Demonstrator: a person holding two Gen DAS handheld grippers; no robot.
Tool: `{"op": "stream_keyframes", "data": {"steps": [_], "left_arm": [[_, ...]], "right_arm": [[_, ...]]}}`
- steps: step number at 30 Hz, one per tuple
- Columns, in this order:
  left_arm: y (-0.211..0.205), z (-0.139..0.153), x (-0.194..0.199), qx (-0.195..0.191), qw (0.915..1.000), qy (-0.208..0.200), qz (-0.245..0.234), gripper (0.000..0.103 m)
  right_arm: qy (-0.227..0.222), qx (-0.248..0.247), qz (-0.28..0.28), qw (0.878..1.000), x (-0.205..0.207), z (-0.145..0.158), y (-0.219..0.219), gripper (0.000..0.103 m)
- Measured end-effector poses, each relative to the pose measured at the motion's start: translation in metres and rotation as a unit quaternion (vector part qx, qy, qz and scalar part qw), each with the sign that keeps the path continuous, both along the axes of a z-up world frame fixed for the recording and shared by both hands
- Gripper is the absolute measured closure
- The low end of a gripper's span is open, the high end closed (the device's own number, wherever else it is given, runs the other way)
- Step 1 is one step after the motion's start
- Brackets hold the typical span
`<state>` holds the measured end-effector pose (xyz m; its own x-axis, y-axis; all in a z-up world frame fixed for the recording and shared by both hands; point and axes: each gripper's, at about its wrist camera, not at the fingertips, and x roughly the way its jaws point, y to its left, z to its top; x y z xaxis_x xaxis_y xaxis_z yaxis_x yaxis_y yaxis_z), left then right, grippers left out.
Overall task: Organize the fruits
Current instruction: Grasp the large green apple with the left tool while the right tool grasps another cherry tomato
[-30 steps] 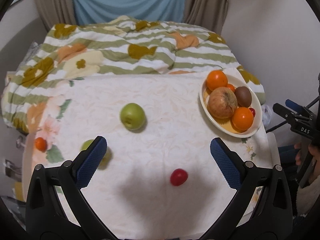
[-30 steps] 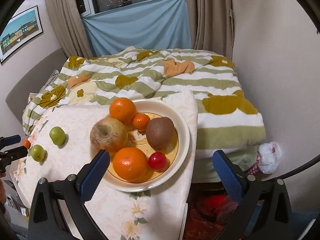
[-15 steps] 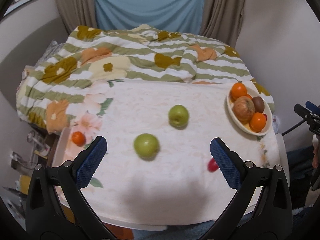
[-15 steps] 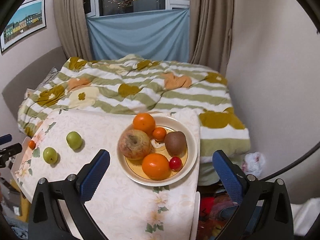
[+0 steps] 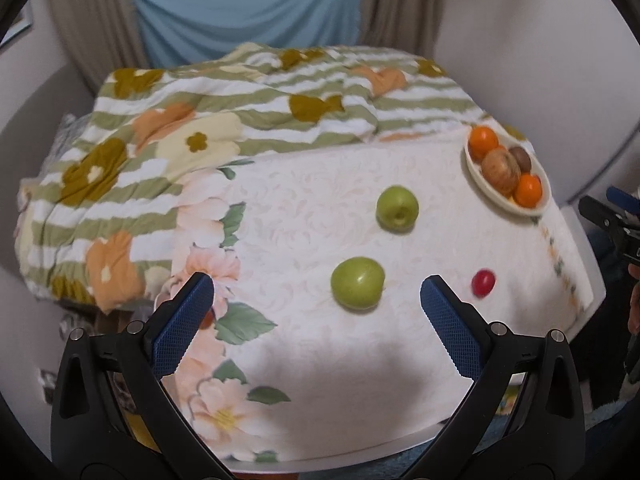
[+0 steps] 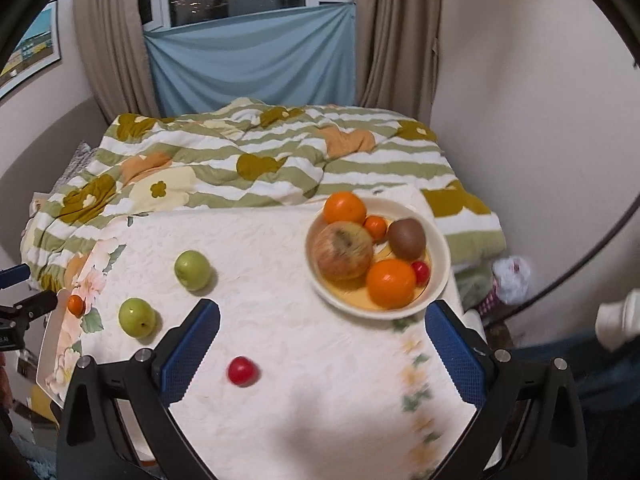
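Observation:
Two green apples lie on the white tablecloth, the nearer one (image 5: pixel 357 283) (image 6: pixel 137 317) and the farther one (image 5: pixel 397 209) (image 6: pixel 192 270). A red cherry tomato (image 5: pixel 483 282) (image 6: pixel 241 370) lies loose in front. A small orange fruit (image 6: pixel 75 304) sits at the table's left edge. The cream bowl (image 5: pixel 486 190) (image 6: pixel 438 253) holds two oranges, an apple, a kiwi, a small orange and a tomato. My left gripper (image 5: pixel 316 294) is open and empty above the nearer apple. My right gripper (image 6: pixel 322 318) is open and empty, in front of the bowl.
A striped flowered quilt (image 5: pixel 248 112) (image 6: pixel 256 160) covers the bed behind the table. The table edge (image 5: pixel 360 452) runs close in front. A white plastic bag (image 6: pixel 512 280) lies on the floor at the right, by the wall.
The left gripper has swung left and lower toward the nearer green apple. The right gripper has pulled back and turned left, bringing the loose tomato and apples into its view.

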<state>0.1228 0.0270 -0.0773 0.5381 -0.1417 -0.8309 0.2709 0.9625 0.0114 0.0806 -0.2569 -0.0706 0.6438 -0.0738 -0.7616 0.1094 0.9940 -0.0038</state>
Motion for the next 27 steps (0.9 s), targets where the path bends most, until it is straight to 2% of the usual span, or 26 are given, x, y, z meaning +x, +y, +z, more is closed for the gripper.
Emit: {"op": "stream_keyframes", "data": {"steps": [5,8,13,17,26,27], "left_arm": [[0.003,-0.019,0.015,0.024,0.9976,0.015,-0.063,0.0],[0.005,-0.034,0.028,0.008,0.9947,0.042,-0.093,0.0],[-0.004,-0.06,0.037,0.006,0.9896,0.062,-0.13,0.0],[-0.015,-0.079,0.04,0.001,0.9852,0.079,-0.152,0.0],[-0.037,-0.105,0.046,0.01,0.9822,0.069,-0.175,0.0],[-0.039,-0.108,0.046,0.01,0.9811,0.072,-0.179,0.004]], "right_arm": [[0.024,0.016,-0.039,0.999,-0.001,-0.021,0.023,0.001],[0.043,0.024,-0.057,0.997,0.001,-0.037,0.036,0.001],[0.066,0.026,-0.067,0.995,0.004,-0.06,0.049,0.001],[0.084,0.036,-0.066,0.994,0.004,-0.081,0.053,0.001],[0.098,0.048,-0.057,0.992,0.007,-0.113,0.057,0.001],[0.099,0.047,-0.055,0.992,0.008,-0.115,0.058,0.001]]}}
